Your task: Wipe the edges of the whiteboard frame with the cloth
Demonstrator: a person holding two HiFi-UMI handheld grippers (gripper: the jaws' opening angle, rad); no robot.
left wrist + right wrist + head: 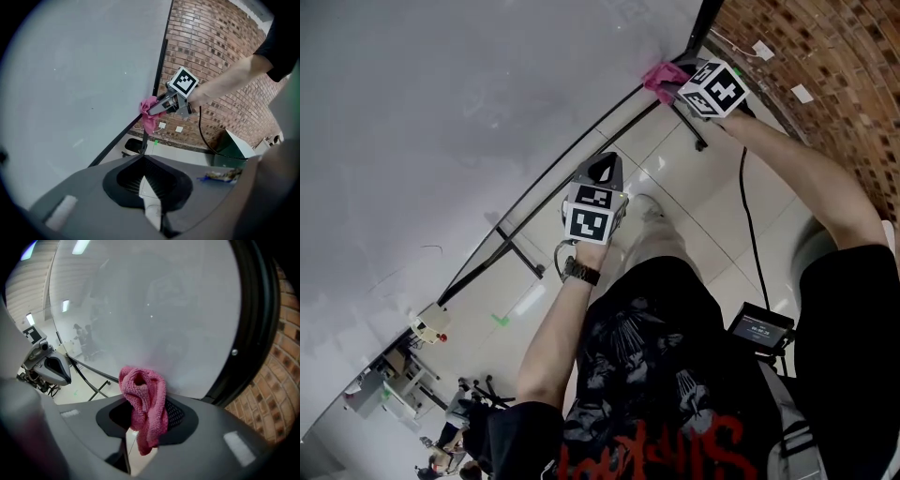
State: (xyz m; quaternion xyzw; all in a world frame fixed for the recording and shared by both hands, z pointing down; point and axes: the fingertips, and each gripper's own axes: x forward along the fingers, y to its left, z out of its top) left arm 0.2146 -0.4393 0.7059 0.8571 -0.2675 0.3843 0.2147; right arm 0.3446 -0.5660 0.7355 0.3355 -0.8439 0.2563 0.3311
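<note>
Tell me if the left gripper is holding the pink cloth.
No, the left gripper has its fingers shut on nothing; the pink cloth sits clamped in the right gripper.

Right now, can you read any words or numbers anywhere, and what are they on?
Red print on the black T-shirt: cut off at the picture's edge, not readable.
Small screen by the person's side: text too small to read.
Marker cubes: square patterns only, no words.
</note>
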